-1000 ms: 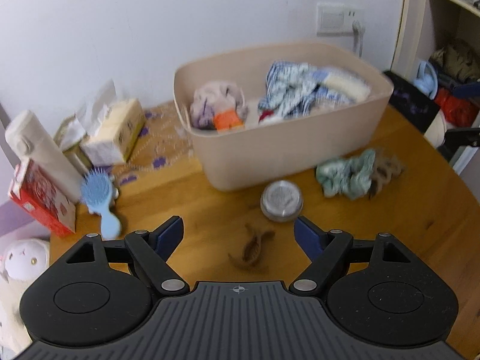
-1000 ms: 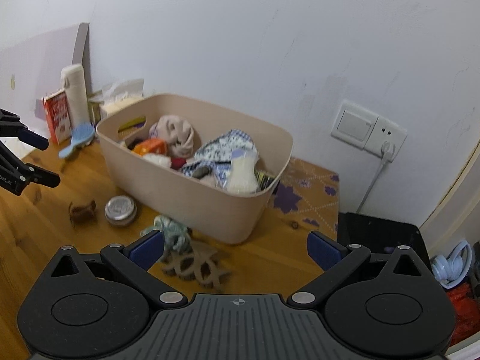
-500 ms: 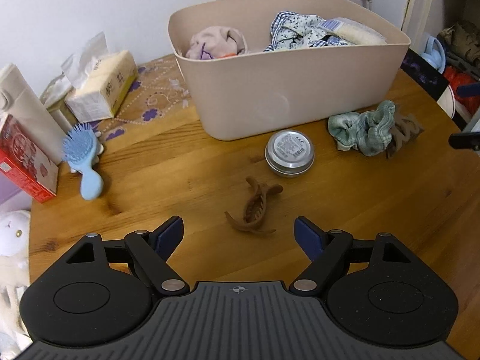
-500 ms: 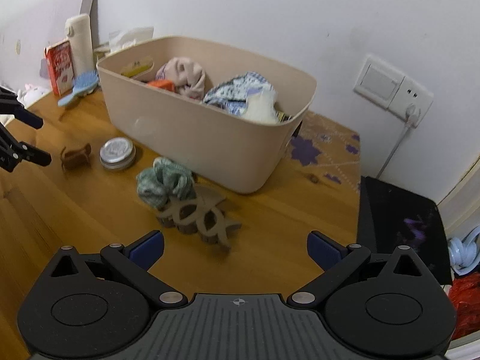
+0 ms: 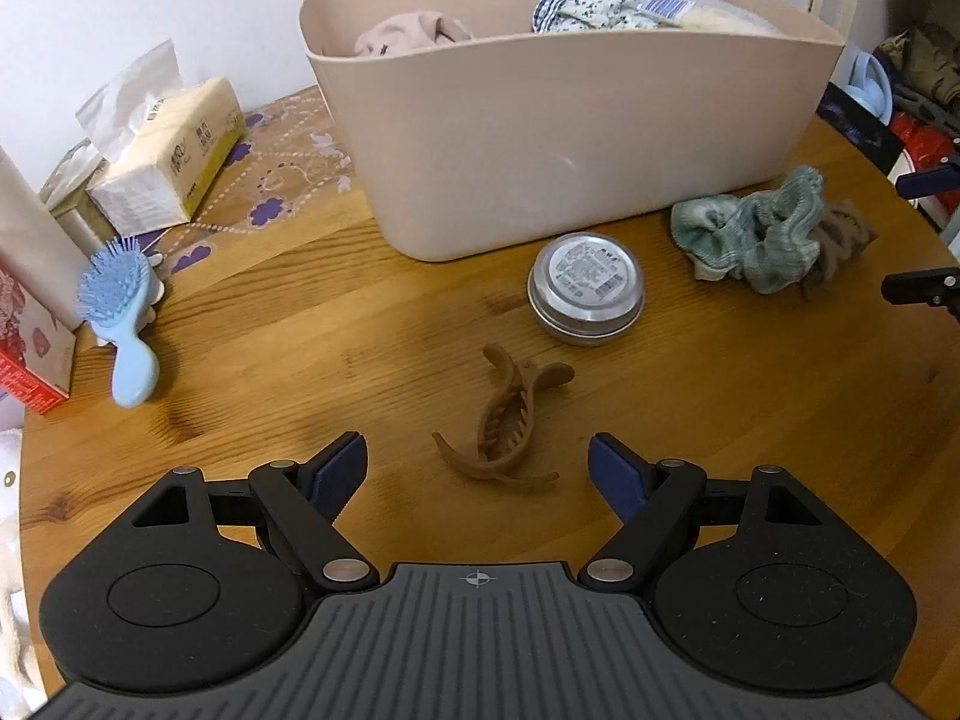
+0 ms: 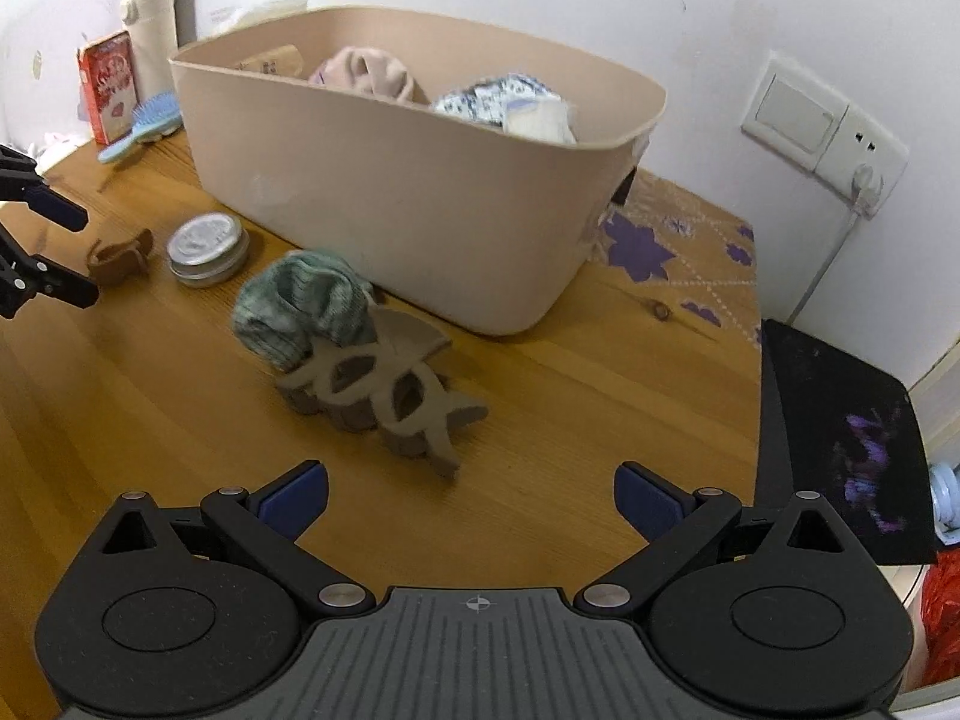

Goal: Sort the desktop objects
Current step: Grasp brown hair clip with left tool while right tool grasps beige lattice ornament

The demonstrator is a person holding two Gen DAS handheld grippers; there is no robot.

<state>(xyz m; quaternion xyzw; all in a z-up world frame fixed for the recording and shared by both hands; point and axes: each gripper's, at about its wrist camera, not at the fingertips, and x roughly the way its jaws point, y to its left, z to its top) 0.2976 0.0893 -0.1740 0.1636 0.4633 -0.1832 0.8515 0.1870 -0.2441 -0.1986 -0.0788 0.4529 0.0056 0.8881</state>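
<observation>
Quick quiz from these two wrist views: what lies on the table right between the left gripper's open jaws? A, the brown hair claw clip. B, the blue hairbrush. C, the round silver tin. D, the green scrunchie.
A: the brown hair claw clip lies on the wood right ahead of the left gripper, between its open jaws; the round silver tin sits farther off, near the beige bin.

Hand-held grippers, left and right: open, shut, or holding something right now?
Left hand-held gripper: open, empty, brown hair clip lying between its fingers.
Right hand-held gripper: open, empty.
</observation>
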